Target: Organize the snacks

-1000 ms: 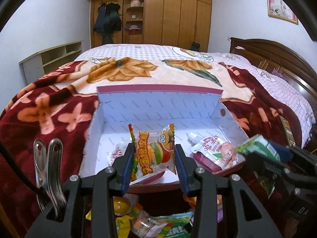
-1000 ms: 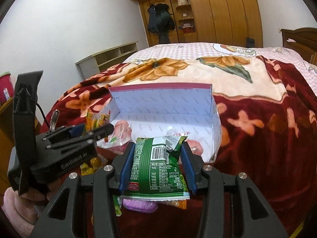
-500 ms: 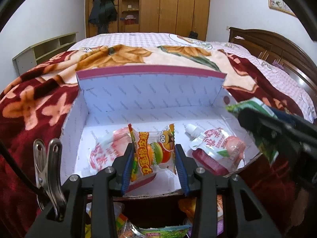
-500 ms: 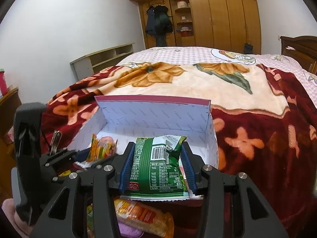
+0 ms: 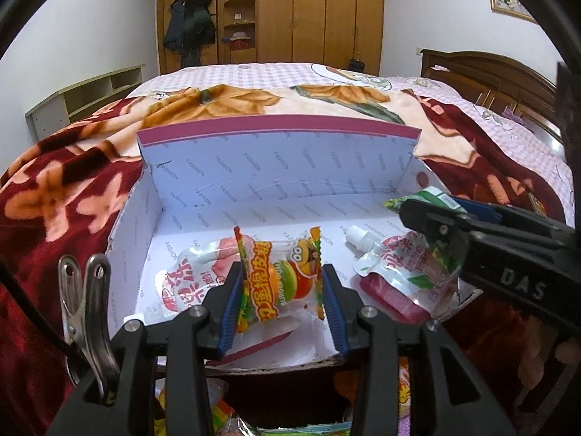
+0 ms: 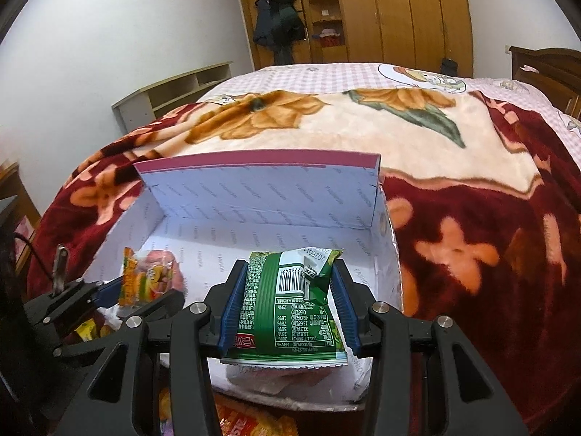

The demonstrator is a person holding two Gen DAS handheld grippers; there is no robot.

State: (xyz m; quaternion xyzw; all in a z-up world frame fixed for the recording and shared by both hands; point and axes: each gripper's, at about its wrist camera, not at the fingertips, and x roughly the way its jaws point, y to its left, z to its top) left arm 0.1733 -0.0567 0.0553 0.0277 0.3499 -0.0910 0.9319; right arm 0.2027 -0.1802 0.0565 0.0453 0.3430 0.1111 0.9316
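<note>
Up front in the left wrist view, the left gripper (image 5: 282,301), jaws opening, carries one burger gum packet (image 5: 279,283) over one white box (image 5: 276,167) holding two pouches (image 5: 395,269). Rightward, the right gripper (image 6: 287,309) clamps one green packet (image 6: 290,305) above that box.

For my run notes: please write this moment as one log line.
left gripper: burger gum packet, opening | right gripper: green packet | both over box

Two wrist fisheyes, left and right, look down close over one white box (image 5: 276,181) (image 6: 261,200) on a bed (image 5: 326,76), wardrobe (image 6: 399,11) behind.
</note>
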